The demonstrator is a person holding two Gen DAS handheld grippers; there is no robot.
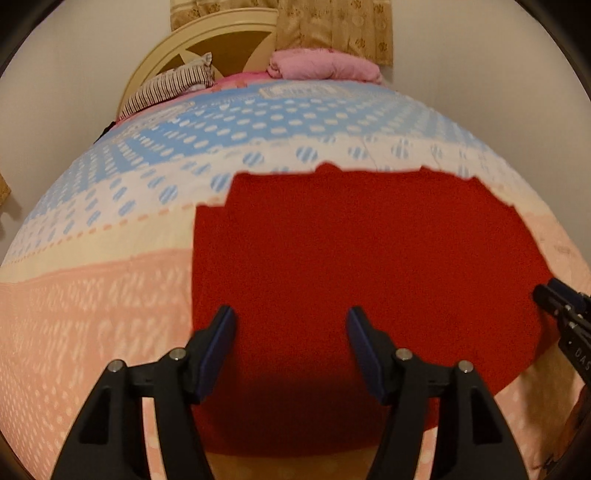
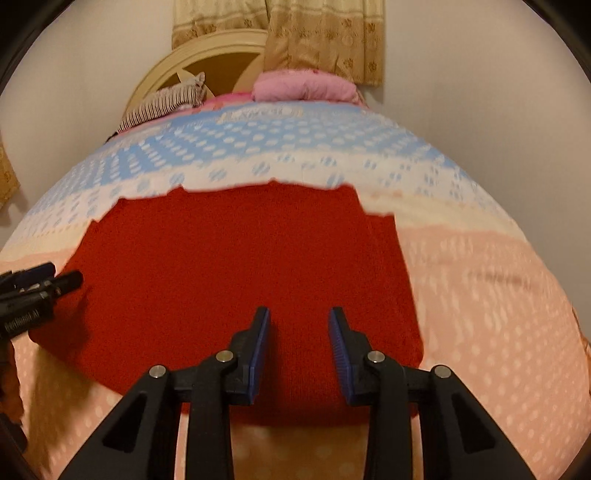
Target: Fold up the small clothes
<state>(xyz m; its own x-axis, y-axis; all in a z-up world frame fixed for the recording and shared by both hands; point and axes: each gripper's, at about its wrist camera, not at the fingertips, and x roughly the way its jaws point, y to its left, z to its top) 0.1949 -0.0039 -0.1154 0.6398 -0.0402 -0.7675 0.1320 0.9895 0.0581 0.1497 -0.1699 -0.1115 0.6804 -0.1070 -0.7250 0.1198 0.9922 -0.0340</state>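
Red knitted garment [image 1: 362, 266] lies spread flat on the patterned bedspread [image 1: 110, 295], filling the centre and lower middle of both wrist views. Its far edge runs ragged across the middle of each frame, against the white band with blue dots.

In the left wrist view, the left gripper [image 1: 291, 321] points forward and slightly down over the near part of the garment, jaws wide apart with nothing between them, its blue-padded fingers [image 1: 221, 343] framing red cloth in the lower centre. The right gripper [image 1: 554, 299] enters from the right edge of that frame, its tip at the garment's right border; whether its fingers touch the cloth cannot be told there.

In the right wrist view, the right gripper [image 2: 299, 321] likewise aims forward over the red cloth [image 2: 236, 266], jaws parted more narrowly and empty. The left gripper [image 2: 55, 280] shows at the left edge, at the garment's left side.

A pink bundle [image 1: 325, 64], a striped pillow [image 1: 170, 86] and a cream headboard [image 1: 207, 33] sit at the top.
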